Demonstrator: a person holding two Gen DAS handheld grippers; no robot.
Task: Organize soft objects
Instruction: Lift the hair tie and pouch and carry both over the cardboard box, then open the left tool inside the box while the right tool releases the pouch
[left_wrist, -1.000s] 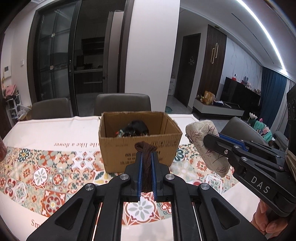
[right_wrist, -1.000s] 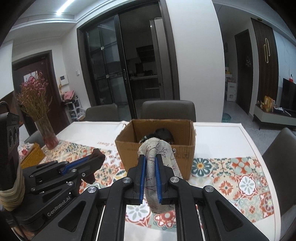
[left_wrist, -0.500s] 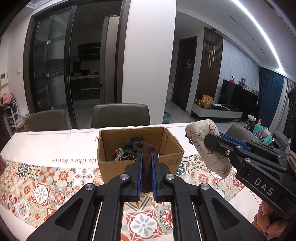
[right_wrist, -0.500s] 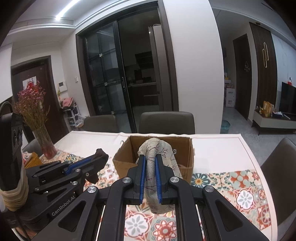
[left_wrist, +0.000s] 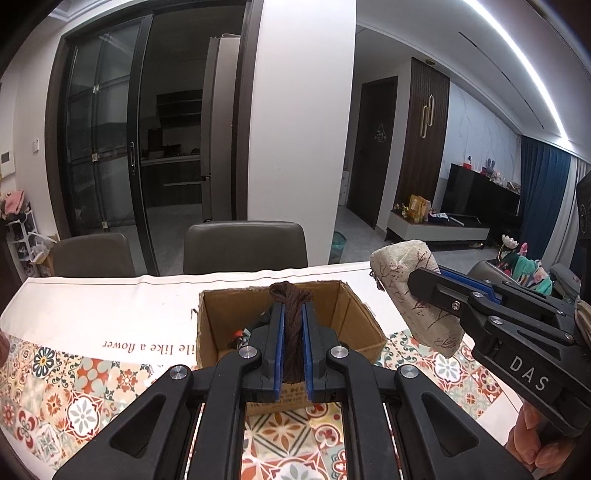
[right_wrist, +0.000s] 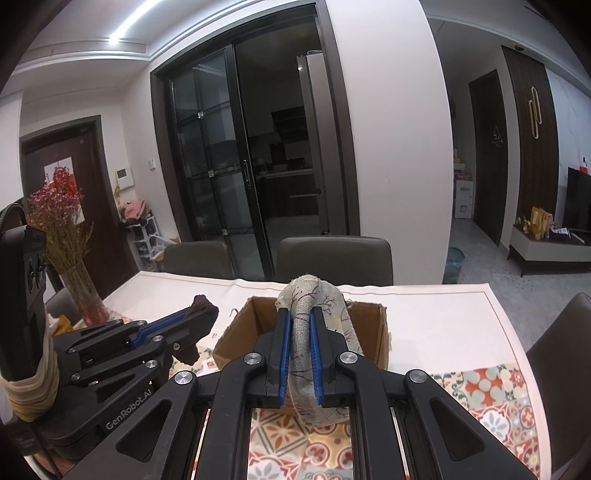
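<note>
Two grippers hang over my dining table, each clamped on something soft. From the left wrist camera I see the left gripper (left_wrist: 292, 321) with its blue pads closed tight on a dark brown bundle of yarn (left_wrist: 291, 295), whose looped top pokes up above the fingertips. Directly beyond it sits the cardboard box (left_wrist: 360, 321), flaps open, standing on the tablecloth (left_wrist: 92, 317) with its white border and patterned tile print; dark and colourful fabric items (left_wrist: 245, 334) already lie inside, partly hidden by the gripper.

To the right in that same view, the right gripper (left_wrist: 424, 280) pinches a beige cloth pouch (left_wrist: 406, 266) printed with dark red branches, held in the air just beside the box's right wall and above the table. A hand (left_wrist: 535, 439) shows at the lower right edge, under the gripper's body.

From the right wrist camera I see the pouch (right_wrist: 325, 299) squeezed between the right gripper's (right_wrist: 299, 317) closed blue pads, its rounded top rising above them and its lower end drooping below. The box (right_wrist: 369, 328) lies straight ahead, behind the pouch. On the left, the left gripper (right_wrist: 199, 314) reaches in with the brown yarn (right_wrist: 201, 302) at its tip, near the box's left wall. A glass vase of pink dried flowers (right_wrist: 59, 206) stands at the table's far left, and two grey chairs (right_wrist: 332, 258) are tucked in along the far side.
</note>
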